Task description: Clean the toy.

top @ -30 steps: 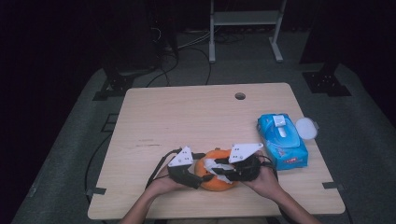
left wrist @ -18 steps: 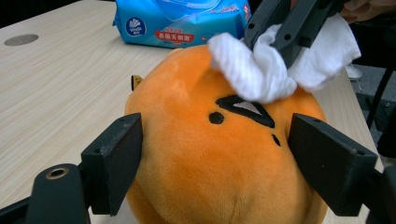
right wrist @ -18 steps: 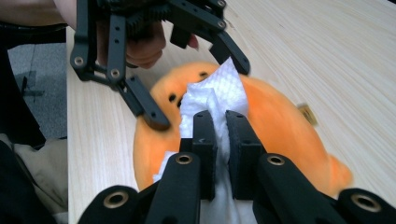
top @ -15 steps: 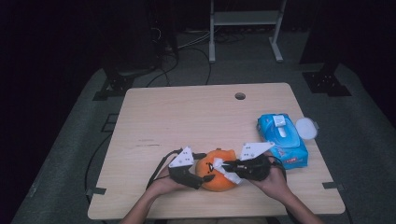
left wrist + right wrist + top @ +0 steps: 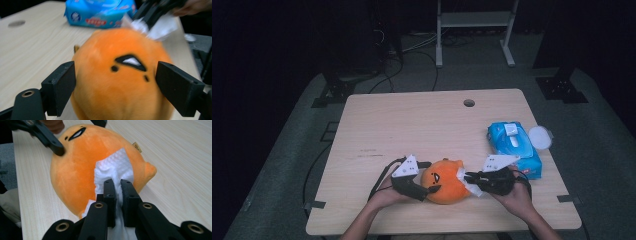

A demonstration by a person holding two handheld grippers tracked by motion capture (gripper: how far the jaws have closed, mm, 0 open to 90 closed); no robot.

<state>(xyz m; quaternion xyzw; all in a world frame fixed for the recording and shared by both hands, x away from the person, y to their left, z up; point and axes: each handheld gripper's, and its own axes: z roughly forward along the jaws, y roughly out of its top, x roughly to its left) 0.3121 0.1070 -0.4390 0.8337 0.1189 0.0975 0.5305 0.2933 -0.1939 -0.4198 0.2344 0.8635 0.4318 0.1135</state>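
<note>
A round orange plush toy (image 5: 444, 182) with a stitched face lies near the table's front edge. My left gripper (image 5: 426, 181) is shut on it, one pad on each side (image 5: 62, 87), and the fabric dents under a fingertip (image 5: 56, 147). My right gripper (image 5: 118, 185) is shut on a white wipe (image 5: 112, 167), which lies pressed against the plush's side. In the high view the right gripper (image 5: 468, 178) touches the toy's right side with the wipe (image 5: 472, 190) hanging below it.
A blue pack of wipes (image 5: 514, 147) lies at the right of the wooden table (image 5: 412, 125), with a white round lid (image 5: 539, 136) beside it. A cable hole (image 5: 469, 103) sits near the far edge. Cables trail across the floor behind the table.
My right gripper has slid to the right across the plush toy with the white wipe. The left gripper has stayed on the toy.
</note>
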